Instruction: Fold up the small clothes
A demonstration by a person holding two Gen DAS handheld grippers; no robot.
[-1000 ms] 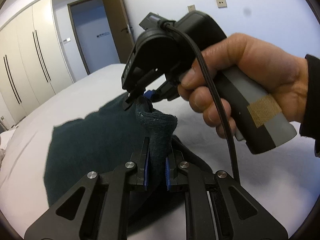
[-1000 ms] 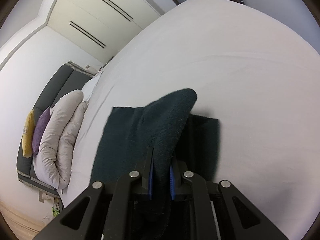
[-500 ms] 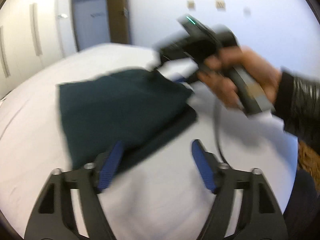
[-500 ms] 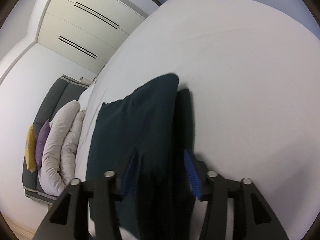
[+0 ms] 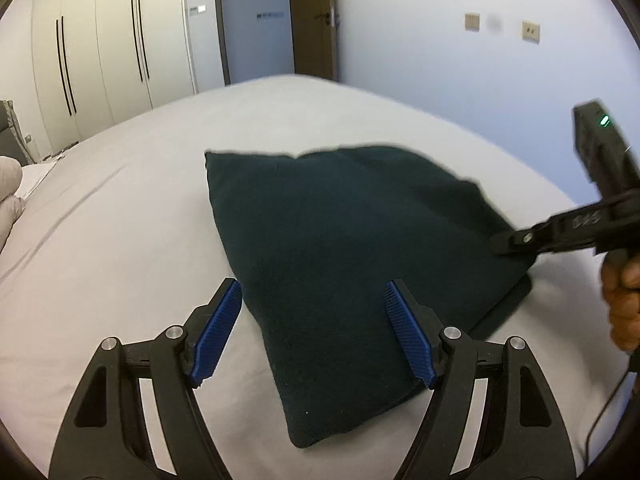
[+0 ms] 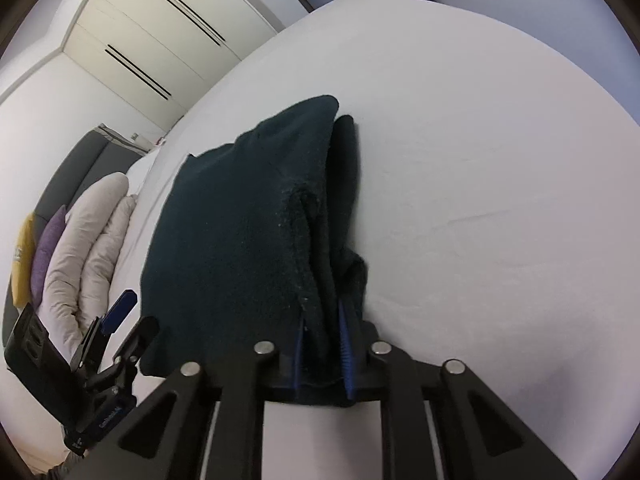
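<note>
Cloth: a dark garment [image 5: 352,248] is lying folded on the bed [image 5: 120,208], its long axis running away from the left claw toward the wardrobe [image 5: 100,40] wall.
Left claw [image 5: 314,336]: it is hovering spread wide over the garment's near end, gripping nothing.
Right claw [image 6: 322,344]: it is pinching the garment's layered edge at the right-hand end (narrow, cloth bunched between the pads).
Key relation: the garment is lying straight ahead of the left claw, which looks nearer the free corner.
Next: probably another fold along the long axis.
</note>
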